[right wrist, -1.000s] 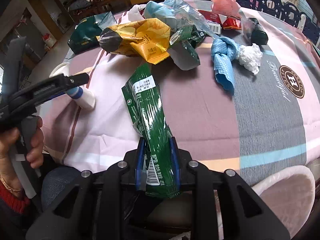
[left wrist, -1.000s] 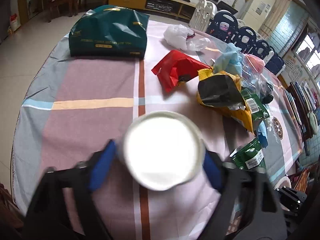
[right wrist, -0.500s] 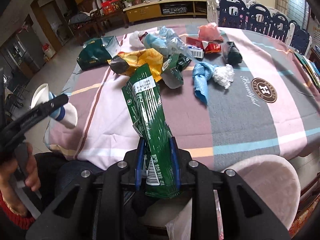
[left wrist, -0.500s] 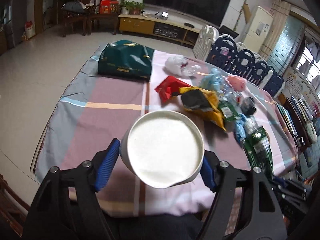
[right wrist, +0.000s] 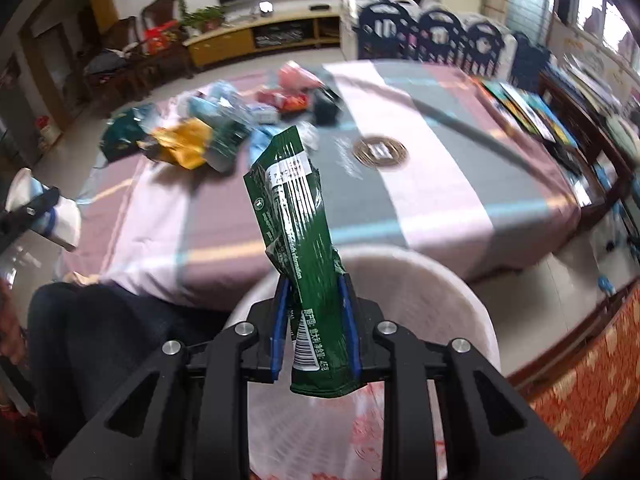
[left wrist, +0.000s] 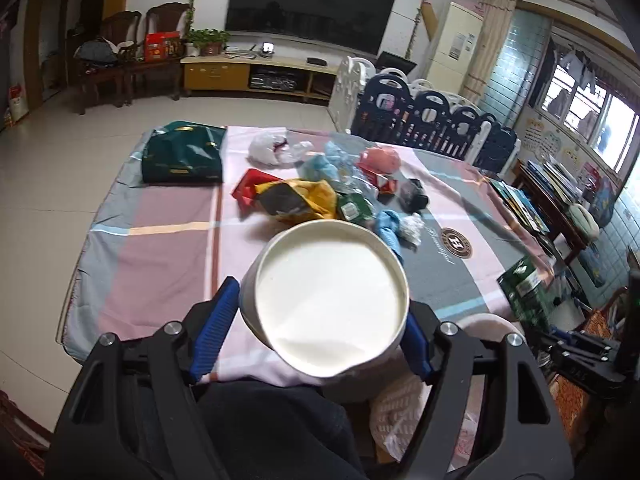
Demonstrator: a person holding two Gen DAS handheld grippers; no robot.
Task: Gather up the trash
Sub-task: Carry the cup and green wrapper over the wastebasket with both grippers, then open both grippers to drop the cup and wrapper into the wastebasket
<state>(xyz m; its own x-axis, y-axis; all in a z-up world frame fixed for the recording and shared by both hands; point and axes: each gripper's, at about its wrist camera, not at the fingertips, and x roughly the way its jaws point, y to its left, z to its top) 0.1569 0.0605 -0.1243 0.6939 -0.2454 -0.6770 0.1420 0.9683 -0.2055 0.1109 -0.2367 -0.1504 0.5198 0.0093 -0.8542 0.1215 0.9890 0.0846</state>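
My left gripper point(left wrist: 316, 322) is shut on a white paper cup point(left wrist: 328, 296), its open mouth facing the camera, held off the near edge of the table. The same cup point(right wrist: 44, 216) shows at the left of the right wrist view. My right gripper point(right wrist: 316, 312) is shut on a long green snack wrapper point(right wrist: 298, 232) that sticks up between the blue pads, over a pale pink bin point(right wrist: 448, 292) beside the table. That wrapper point(left wrist: 528, 288) and the bin point(left wrist: 492, 324) appear at the right of the left wrist view. More trash lies heaped mid-table: a yellow bag point(left wrist: 308, 200), a red wrapper point(left wrist: 250, 184), blue cloth point(left wrist: 390, 226).
A checked cloth covers the table point(left wrist: 160, 248). A dark green gift bag point(left wrist: 184, 152) lies at its far left corner, a white plastic bag point(left wrist: 268, 146) behind the heap. Dark trousers point(left wrist: 272, 428) of the seated person are below. Playpen panels point(left wrist: 432, 120) stand behind; books point(left wrist: 520, 204) lie right.
Both grippers have pulled back and up from the table, so more of the room shows. The cup and the green wrapper came along; the wrapper now hangs over the pink bin.
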